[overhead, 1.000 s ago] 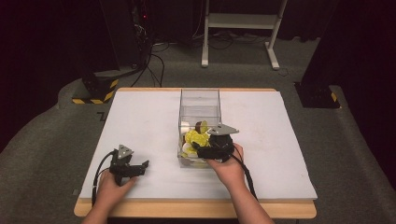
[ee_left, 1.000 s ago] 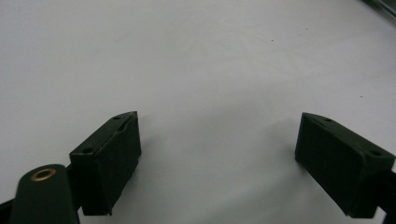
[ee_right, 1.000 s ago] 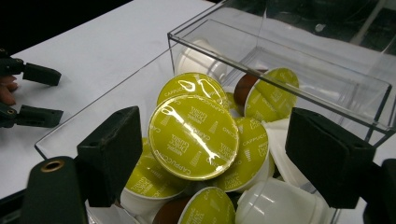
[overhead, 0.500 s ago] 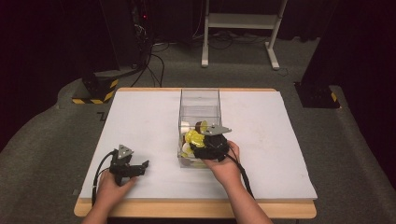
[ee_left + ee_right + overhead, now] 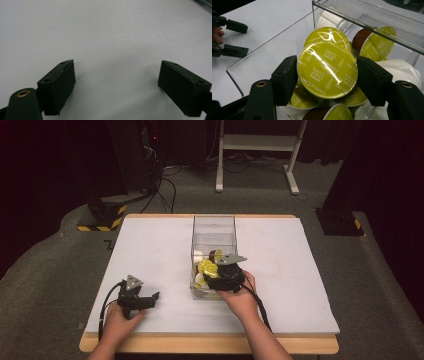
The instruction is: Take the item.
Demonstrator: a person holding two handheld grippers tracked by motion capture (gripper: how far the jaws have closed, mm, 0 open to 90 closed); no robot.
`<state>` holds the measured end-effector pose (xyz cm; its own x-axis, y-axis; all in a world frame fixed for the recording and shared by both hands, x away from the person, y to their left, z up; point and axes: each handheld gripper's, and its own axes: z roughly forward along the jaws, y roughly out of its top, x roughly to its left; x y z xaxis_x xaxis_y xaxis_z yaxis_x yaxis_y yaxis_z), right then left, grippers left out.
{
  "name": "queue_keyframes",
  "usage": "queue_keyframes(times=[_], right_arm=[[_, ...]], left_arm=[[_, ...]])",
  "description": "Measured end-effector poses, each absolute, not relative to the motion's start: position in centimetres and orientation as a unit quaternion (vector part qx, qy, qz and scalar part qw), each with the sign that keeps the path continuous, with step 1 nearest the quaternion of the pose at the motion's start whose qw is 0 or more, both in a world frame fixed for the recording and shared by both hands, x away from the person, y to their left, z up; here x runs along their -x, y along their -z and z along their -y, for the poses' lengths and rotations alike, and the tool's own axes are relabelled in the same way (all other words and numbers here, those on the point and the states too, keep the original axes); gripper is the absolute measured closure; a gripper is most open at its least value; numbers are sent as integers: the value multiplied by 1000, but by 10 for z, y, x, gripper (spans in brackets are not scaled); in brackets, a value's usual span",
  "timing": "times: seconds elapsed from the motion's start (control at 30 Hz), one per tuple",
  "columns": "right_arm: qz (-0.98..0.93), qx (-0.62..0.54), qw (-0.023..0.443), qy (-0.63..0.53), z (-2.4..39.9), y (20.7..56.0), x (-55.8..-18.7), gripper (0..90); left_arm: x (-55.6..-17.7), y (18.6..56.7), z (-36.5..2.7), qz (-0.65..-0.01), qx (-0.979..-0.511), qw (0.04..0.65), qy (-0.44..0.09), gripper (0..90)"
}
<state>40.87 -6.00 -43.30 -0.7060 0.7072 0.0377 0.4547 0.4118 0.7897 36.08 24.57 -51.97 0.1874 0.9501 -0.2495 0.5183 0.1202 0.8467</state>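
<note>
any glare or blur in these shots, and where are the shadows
Right claw view: glare streaks on the gripped capsule's yellow foil lid, box edge sharp. Left claw view: soft, with faint shadows under the open claw. High view: table evenly lit, surroundings dark.

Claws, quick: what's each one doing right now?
Left claw: open, empty, over bare table.
Right claw: shut on a yellow-lidded capsule, in the clear box.

- A white-topped table (image 5: pixel 150 250) with a wooden edge stands on grey carpet (image 5: pixel 50 270).
- A white metal stand (image 5: pixel 260 145) sits far behind it.
- Black cables (image 5: pixel 165 185) trail at far left.
- Surroundings are dark.
</note>
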Motion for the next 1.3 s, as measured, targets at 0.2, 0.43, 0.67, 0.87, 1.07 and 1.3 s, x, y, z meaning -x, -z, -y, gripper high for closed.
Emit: queue_keyframes(times=[0.2,0.43,0.67,0.87,1.07,1.3], right_arm=[[-822,-355,153,-419,62,433,-408,383],[-811,-347,169,-440,67,426,-403,385],[-802,-338,186,-456,69,420,-394,385],[-797,-329,197,-466,70,417,-389,386],[-791,-330,201,-474,74,415,-388,386],[-786,-327,206,-482,76,413,-385,386]], left_arm=[[-361,520,-246,-592,-621,457,-236,144],[-361,520,-246,-592,-621,457,-236,144],[-361,520,-246,-593,-619,458,-236,145],[-361,520,-246,-592,-622,456,-236,144],[-361,520,-246,-591,-623,455,-236,144],[-361,520,-246,-591,-622,456,-236,144]])
